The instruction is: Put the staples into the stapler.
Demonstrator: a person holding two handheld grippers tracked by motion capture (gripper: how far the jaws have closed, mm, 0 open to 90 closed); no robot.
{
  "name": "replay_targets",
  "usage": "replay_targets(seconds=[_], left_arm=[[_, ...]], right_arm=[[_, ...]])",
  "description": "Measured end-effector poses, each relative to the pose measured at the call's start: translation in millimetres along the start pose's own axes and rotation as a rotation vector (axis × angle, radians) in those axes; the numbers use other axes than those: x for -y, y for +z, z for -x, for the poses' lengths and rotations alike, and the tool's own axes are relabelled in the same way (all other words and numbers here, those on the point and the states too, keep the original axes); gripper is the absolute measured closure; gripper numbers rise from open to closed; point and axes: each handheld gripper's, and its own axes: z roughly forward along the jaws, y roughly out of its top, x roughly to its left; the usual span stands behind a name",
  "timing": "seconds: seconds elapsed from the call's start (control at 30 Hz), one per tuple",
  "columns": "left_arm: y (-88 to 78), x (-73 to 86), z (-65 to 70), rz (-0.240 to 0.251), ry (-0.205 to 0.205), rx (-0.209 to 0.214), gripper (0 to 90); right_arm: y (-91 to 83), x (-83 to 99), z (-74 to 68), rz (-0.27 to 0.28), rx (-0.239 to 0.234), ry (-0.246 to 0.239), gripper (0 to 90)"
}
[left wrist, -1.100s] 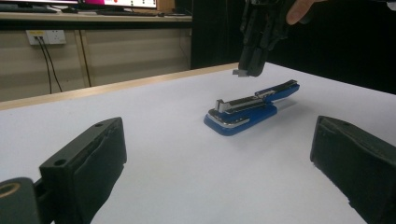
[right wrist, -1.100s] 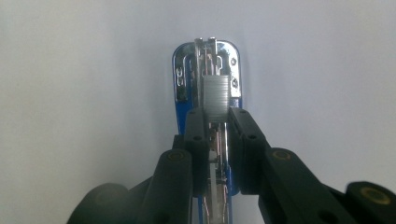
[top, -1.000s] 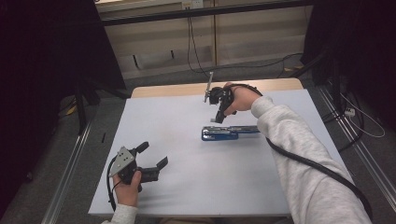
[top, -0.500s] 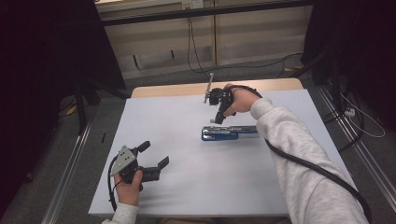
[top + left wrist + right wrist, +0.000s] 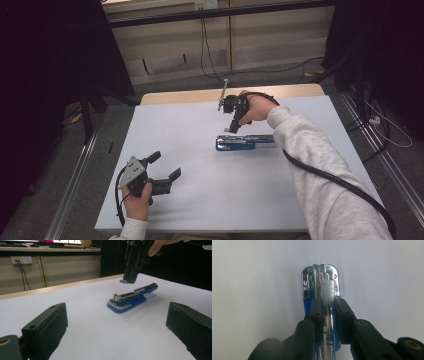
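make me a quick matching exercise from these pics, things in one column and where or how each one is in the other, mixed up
Things:
1. stapler
2. staple strip
3. left gripper
4. right gripper

States:
A. pinched between two black jaws
B. jaws wide apart, holding nothing, near the table's front left
C. lying opened on the white table, blue
D. pointing down above the stapler

Pairs: 1-C, 2-A, 3-B, 4-D
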Motion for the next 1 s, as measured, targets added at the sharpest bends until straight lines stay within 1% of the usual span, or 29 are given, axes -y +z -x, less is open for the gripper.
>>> replay_targets(seconds=[0.03, 0.07, 0.1, 0.17, 0.2, 0.23, 0.27, 0.37, 0.4, 0.5, 0.53, 0.57, 0.67, 0.73, 0.77, 0.83, 0.87, 0.93, 0.97, 1.0], left_arm=[[-0.3, 0.0, 0.0, -0.001, 0.000, -0.002, 3.8], [-0.2, 0.1, -0.1, -0.002, -0.003, -0.003, 3.8], [-0.2, 0.1, -0.2, -0.003, -0.003, -0.004, 3.8], [-0.5, -0.1, -0.1, 0.000, -0.003, -0.002, 3.8], [-0.6, -0.1, -0.3, 0.000, 0.003, -0.003, 3.8], [-0.6, -0.1, -0.1, 0.000, 0.003, -0.002, 3.8], [-0.6, -0.1, -0.3, 0.001, 0.005, 0.000, 3.8], [-0.5, -0.2, -0.2, 0.003, 0.003, -0.003, 3.7], [-0.4, -0.2, 0.0, 0.004, 0.001, -0.003, 3.8], [-0.2, -0.1, -0.1, 0.003, 0.002, -0.004, 3.8], [-0.3, -0.2, -0.5, -0.001, 0.007, -0.002, 3.8], [-0.2, -0.1, -0.3, 0.000, 0.005, -0.003, 3.8], [-0.3, -0.1, -0.2, 0.001, 0.005, -0.003, 3.8], [-0.3, -0.1, -0.2, 0.000, 0.006, -0.004, 3.8], [-0.3, -0.1, -0.2, 0.000, 0.006, -0.004, 3.8], [-0.2, -0.2, 0.0, 0.002, 0.006, -0.005, 3.8], [0.0, 0.0, -0.1, -0.001, 0.006, -0.002, 3.8], [0.2, -0.1, -0.1, -0.003, 0.010, -0.007, 3.8], [0.2, -0.1, -0.1, -0.003, 0.010, -0.007, 3.8], [0.1, -0.1, 0.0, -0.002, 0.011, -0.007, 3.8]], right_arm=[[0.5, -0.7, 0.3, -0.001, 0.005, -0.007, 78.4], [0.8, -0.9, 0.7, 0.005, -0.004, -0.010, 78.4], [1.1, -1.6, 0.7, 0.003, 0.007, -0.013, 78.4], [1.8, -1.8, 1.4, 0.009, 0.004, -0.018, 78.3], [2.3, -2.2, 0.2, 0.001, 0.013, -0.003, 78.4], [2.8, -2.3, 0.3, -0.002, 0.015, -0.008, 78.4], [4.1, -2.3, -0.3, 0.007, 0.002, -0.004, 78.4], [6.9, -2.6, -0.3, -0.006, 0.008, -0.018, 78.4], [8.2, -2.8, -0.9, -0.002, 0.004, -0.014, 78.4], [9.9, -2.8, -0.7, -0.001, 0.002, -0.022, 78.4], [10.4, -2.9, -1.0, 0.004, -0.003, -0.012, 78.4], [10.7, -2.8, -0.4, -0.002, 0.001, -0.027, 78.4], [11.8, -3.1, -0.2, 0.005, 0.002, -0.032, 78.4], [12.5, -3.6, -1.0, 0.005, -0.007, -0.018, 78.3], [12.8, -3.9, -1.6, 0.004, -0.004, -0.016, 78.4], [13.0, -4.1, -1.5, 0.003, -0.001, -0.017, 78.4], [13.9, -4.0, -1.1, 0.010, -0.001, -0.022, 78.3], [14.6, -3.7, -1.1, 0.014, -0.012, -0.017, 78.4], [15.4, -3.7, -1.5, 0.013, -0.008, -0.013, 78.4], [16.5, -3.2, -1.2, 0.011, -0.007, -0.020, 78.4]])
